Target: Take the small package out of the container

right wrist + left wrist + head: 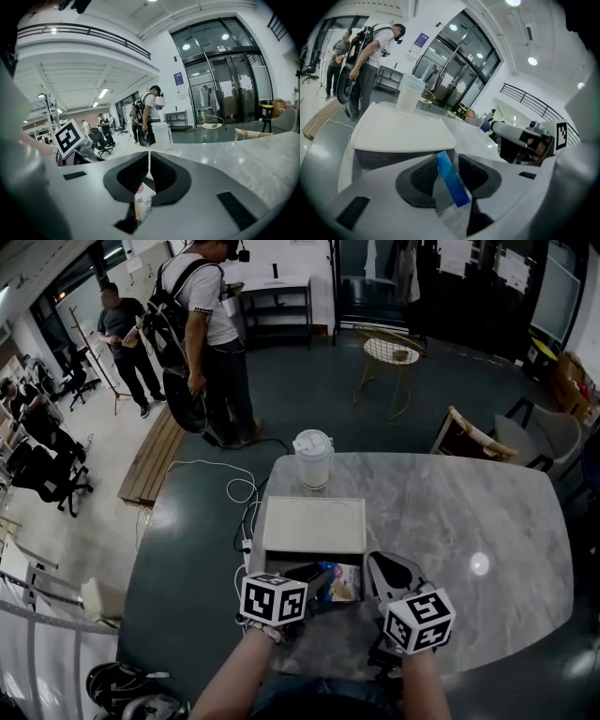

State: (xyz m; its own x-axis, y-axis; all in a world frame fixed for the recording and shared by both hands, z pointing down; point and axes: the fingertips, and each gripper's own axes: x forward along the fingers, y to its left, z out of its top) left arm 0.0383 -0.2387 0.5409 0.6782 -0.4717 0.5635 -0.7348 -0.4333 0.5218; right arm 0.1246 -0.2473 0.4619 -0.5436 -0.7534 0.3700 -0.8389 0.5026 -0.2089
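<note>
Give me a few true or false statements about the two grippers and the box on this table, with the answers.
1. The left gripper holds a blue-edged package between its jaws. True.
2. The right gripper is empty. False: its jaws are shut on a white package with pink print.
3. The white lid has been taken right off the container. False: it covers most of the container, leaving only the near end open.
4. A white lidded jug stands on the table beyond the container. True.
</note>
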